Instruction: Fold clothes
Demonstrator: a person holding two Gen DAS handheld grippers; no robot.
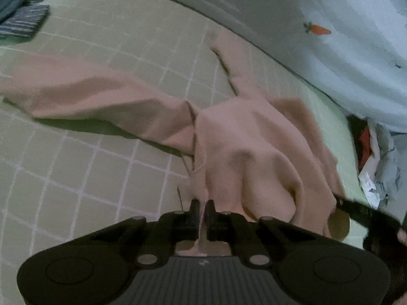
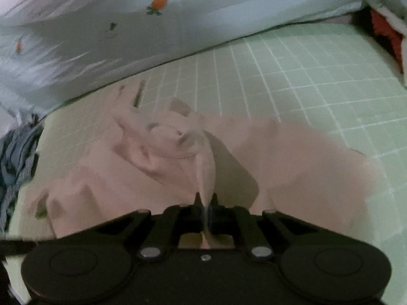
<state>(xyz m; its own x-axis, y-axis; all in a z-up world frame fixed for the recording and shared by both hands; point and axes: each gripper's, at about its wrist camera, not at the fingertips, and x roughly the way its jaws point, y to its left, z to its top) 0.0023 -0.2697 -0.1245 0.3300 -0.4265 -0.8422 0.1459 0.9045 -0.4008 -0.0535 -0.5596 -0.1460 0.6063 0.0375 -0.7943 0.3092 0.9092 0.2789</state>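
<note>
A pale pink long-sleeved garment (image 1: 249, 152) lies partly lifted over a green checked sheet (image 1: 101, 38). One sleeve (image 1: 84, 89) stretches out to the left. My left gripper (image 1: 202, 203) is shut on an edge of the pink cloth, which hangs down from its fingers. In the right wrist view the same garment (image 2: 292, 157) is bunched below me, and my right gripper (image 2: 206, 198) is shut on a raised fold of it. The other gripper's black finger (image 1: 361, 211) shows at the right of the left wrist view.
A light blue duvet with carrot prints (image 2: 127, 25) lies along the far side of the sheet. Folded striped and blue clothes (image 1: 23, 20) sit at the far left. A heap of blue-grey clothes (image 2: 17, 157) and red and white items (image 1: 374, 157) lie by the bed's edge.
</note>
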